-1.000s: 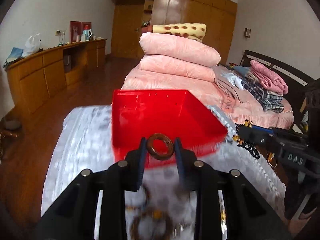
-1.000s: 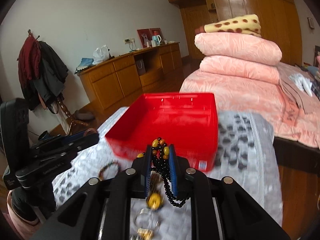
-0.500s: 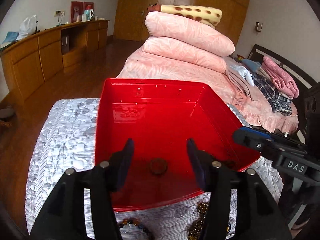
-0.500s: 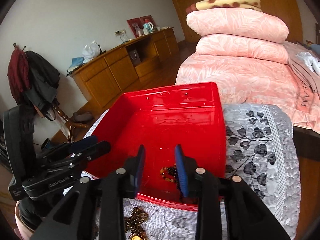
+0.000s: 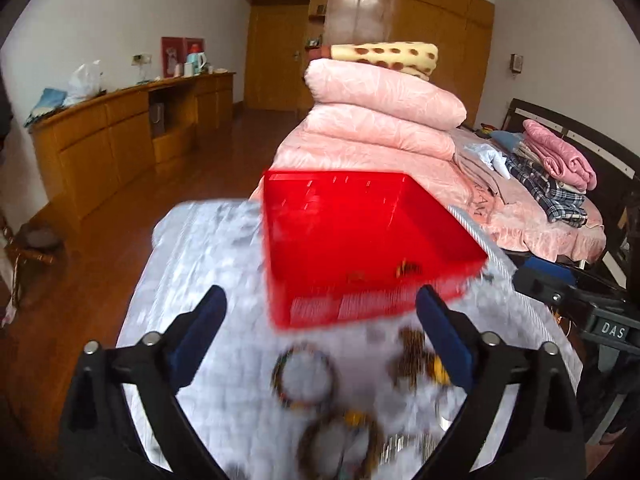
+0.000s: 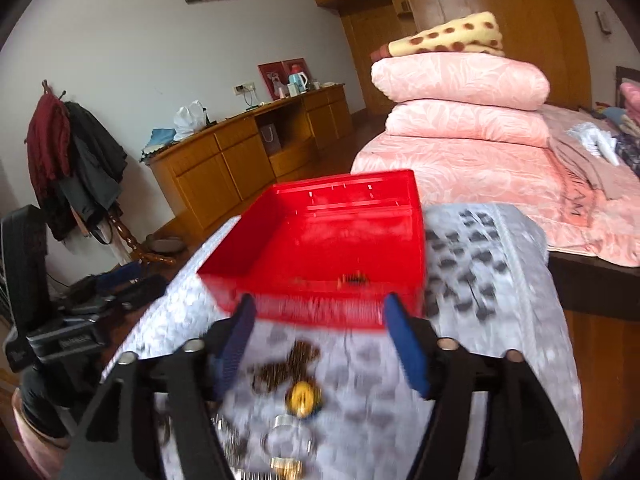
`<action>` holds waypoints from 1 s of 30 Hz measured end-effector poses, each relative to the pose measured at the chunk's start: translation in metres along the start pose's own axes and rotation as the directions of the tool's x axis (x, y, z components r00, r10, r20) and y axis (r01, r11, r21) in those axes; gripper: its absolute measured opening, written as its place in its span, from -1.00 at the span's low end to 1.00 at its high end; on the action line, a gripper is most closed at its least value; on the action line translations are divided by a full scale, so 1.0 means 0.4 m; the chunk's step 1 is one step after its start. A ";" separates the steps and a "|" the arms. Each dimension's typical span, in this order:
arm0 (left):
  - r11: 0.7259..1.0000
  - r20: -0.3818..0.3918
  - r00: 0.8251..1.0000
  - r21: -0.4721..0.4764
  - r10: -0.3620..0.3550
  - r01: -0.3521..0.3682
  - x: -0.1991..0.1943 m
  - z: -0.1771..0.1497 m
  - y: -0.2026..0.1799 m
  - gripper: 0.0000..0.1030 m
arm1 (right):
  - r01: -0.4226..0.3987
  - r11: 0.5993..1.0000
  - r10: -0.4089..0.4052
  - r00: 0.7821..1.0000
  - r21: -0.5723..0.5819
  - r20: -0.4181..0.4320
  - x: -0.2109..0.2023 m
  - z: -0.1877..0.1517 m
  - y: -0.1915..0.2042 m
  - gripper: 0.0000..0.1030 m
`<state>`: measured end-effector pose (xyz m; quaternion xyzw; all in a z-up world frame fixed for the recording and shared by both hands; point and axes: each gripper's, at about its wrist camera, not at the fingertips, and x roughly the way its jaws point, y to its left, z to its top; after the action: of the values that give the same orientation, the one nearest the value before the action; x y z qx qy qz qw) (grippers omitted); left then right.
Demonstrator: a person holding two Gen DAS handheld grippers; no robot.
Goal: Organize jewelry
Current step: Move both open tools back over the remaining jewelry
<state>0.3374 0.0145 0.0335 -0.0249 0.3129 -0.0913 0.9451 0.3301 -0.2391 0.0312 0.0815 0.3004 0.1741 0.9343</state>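
Note:
A red plastic box (image 5: pixel 360 240) stands on the grey patterned table; it also shows in the right wrist view (image 6: pixel 340 240). A black bead string (image 5: pixel 408 269) and a brown ring (image 5: pixel 357 276) lie inside it. My left gripper (image 5: pixel 320 328) is open and empty, back from the box over loose bracelets (image 5: pixel 306 374). My right gripper (image 6: pixel 322 340) is open and empty above a brown bead cluster (image 6: pixel 288 364) and a yellow piece (image 6: pixel 302 396). Both views are motion-blurred.
The table (image 6: pixel 480 280) with its grey floral cloth stands against a bed with pink quilts (image 5: pixel 380 120). A wooden sideboard (image 5: pixel 120 136) lines the left wall. The other gripper's body (image 5: pixel 580 308) sits at the table's right edge. A coat stand (image 6: pixel 72 160) is at far left.
Both grippers let go of their pieces into the red box, opened wide and pulled back from the box to above the loose jewelry on the cloth.

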 end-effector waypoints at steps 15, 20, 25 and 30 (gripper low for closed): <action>0.989 -0.147 0.979 -0.026 0.141 -0.146 -0.118 -0.284 0.049 0.89 | 0.052 0.998 -0.046 0.978 0.026 -0.205 -0.046 -0.255 0.082 0.85; 0.992 -0.175 0.976 0.005 0.128 -0.129 -0.120 -0.328 0.031 0.89 | 0.079 0.996 -0.067 0.974 0.046 -0.218 -0.054 -0.276 0.092 0.88; 0.992 -0.195 0.973 0.006 0.125 -0.126 -0.102 -0.350 0.025 0.89 | 0.098 0.995 -0.090 0.970 0.026 -0.227 -0.048 -0.282 0.095 0.88; 0.993 -0.212 0.970 -0.002 0.115 -0.118 -0.085 -0.348 0.021 0.89 | 0.100 0.995 -0.092 0.967 0.022 -0.238 -0.037 -0.287 0.098 0.88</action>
<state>0.2290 0.0307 -0.0593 -0.0033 0.4132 -0.0355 0.9099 0.2405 -0.2028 -0.0435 0.0615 0.4162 0.1321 0.8975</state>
